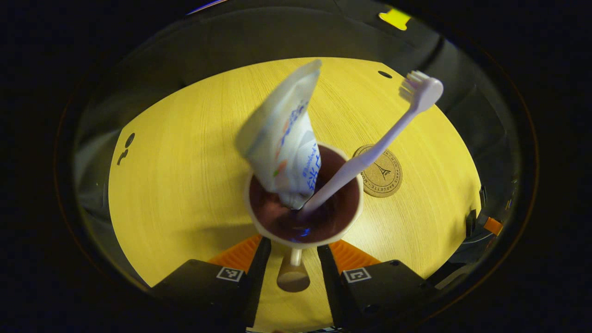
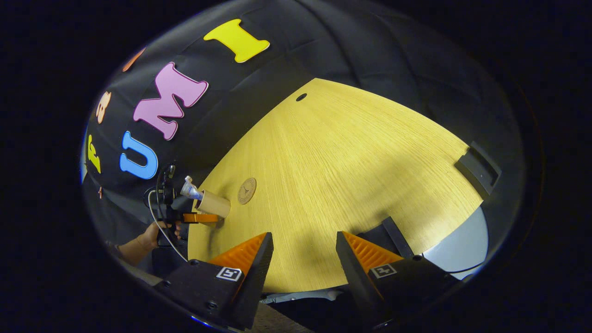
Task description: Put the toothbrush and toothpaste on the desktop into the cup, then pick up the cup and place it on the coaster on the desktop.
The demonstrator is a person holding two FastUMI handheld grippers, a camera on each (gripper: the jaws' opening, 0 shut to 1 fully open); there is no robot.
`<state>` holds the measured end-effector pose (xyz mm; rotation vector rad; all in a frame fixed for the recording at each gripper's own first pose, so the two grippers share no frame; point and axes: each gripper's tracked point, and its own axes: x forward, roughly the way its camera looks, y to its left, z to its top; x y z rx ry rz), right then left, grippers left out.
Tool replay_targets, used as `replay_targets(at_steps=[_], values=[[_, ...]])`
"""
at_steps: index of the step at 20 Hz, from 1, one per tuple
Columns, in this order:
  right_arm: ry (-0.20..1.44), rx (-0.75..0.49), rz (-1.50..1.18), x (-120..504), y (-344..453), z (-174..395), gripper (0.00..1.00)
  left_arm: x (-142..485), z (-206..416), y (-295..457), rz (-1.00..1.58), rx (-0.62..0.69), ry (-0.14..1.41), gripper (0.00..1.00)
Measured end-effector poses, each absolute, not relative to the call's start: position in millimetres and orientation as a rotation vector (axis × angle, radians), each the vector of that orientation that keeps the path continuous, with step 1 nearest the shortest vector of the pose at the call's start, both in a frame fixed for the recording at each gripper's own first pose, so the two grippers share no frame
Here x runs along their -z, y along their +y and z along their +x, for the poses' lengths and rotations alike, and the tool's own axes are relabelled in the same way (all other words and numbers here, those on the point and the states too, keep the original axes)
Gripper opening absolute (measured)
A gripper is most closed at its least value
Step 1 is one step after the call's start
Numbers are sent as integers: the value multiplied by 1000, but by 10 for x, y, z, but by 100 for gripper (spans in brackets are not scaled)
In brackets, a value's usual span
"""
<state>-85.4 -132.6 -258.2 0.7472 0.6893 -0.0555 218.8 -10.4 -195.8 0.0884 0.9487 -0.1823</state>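
Gripping cup (image 1: 303, 217) handle w/ left gripper (image 1: 293, 266), tilted down | right gripper (image 2: 305, 256) released, over desktop (image 2: 351, 166)

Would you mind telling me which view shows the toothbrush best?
The left gripper view: the toothbrush stands close and whole, leaning in the cup. The right gripper view shows that cup small and distant; its toothbrush cannot be made out.

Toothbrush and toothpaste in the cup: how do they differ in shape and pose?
The toothbrush is a thin stick leaning right, its bristle head above the coaster; the toothpaste is a wide, flattened tube standing more upright, crimped end up. The toothbrush is plain, the toothpaste printed. Both rest inside the cup and stick out past its rim.
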Motion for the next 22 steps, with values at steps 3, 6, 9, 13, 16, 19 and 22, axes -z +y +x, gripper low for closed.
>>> replay_targets(at_steps=[3,6,9,13,16,19,22], values=[[691,57,736,2600,-1334,-907,84,2003,2213,-137,113,176,957,58],[693,55,743,2602,-1339,-927,84,1992,2243,-127,123,157,949,33],[692,52,738,2607,-1334,-938,84,2005,2240,-136,122,153,942,36],[695,44,729,2613,-1322,-920,84,1971,2212,-110,160,149,906,30],[694,44,733,2625,-1329,-912,84,1875,2184,-175,164,168,877,30],[692,40,733,2631,-1315,-915,84,1723,2176,-303,137,185,854,34],[692,37,730,2635,-1318,-926,84,1568,2227,-480,141,208,832,30]])
